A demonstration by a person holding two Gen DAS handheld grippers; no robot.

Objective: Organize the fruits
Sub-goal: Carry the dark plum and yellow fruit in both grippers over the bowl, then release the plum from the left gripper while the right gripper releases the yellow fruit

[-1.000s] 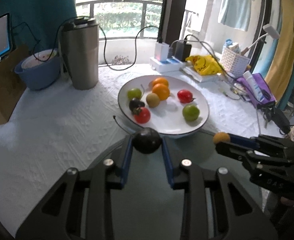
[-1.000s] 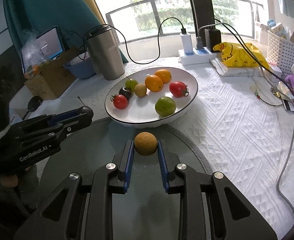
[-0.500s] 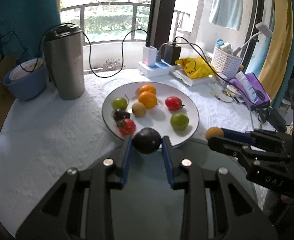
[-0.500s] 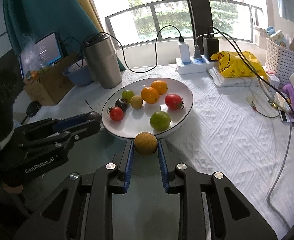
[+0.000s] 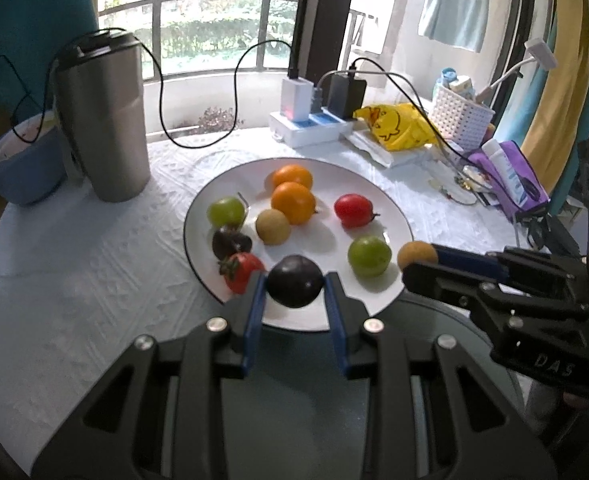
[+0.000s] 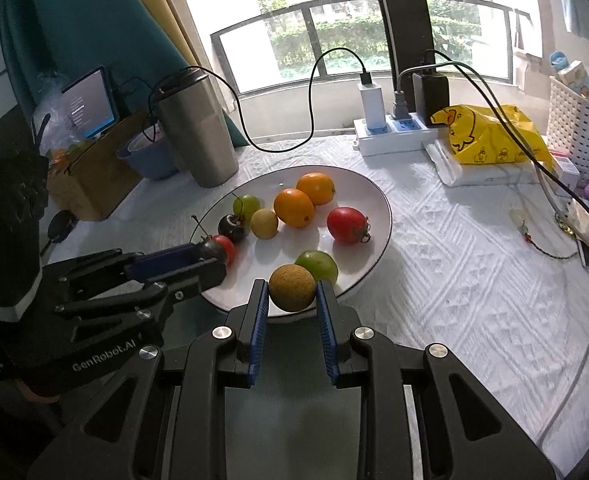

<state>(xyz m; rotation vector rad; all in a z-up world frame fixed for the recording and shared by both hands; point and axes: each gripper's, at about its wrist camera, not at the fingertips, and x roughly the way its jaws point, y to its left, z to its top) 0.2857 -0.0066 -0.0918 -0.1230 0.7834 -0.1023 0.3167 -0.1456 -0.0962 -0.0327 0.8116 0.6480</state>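
While seven fruits sit on the plate (image 5: 394,216), each claw grips one more fruit.

L claw (image 5: 294,286) clamped on dark plum (image 5: 294,286), over near rim of white plate (image 5: 398,220). Plate holds 2 oranges (image 5: 293,202), red tomato (image 5: 353,210), 2 green fruits (image 5: 368,255), tan fruit (image 5: 273,226), dark fruit (image 5: 230,242), small red tomato (image 5: 241,270). R claw (image 5: 417,256) at plate's right edge w/ tan round fruit (image 5: 416,255). Steel tumbler (image 5: 104,120) back left on desk (image 5: 74,272).
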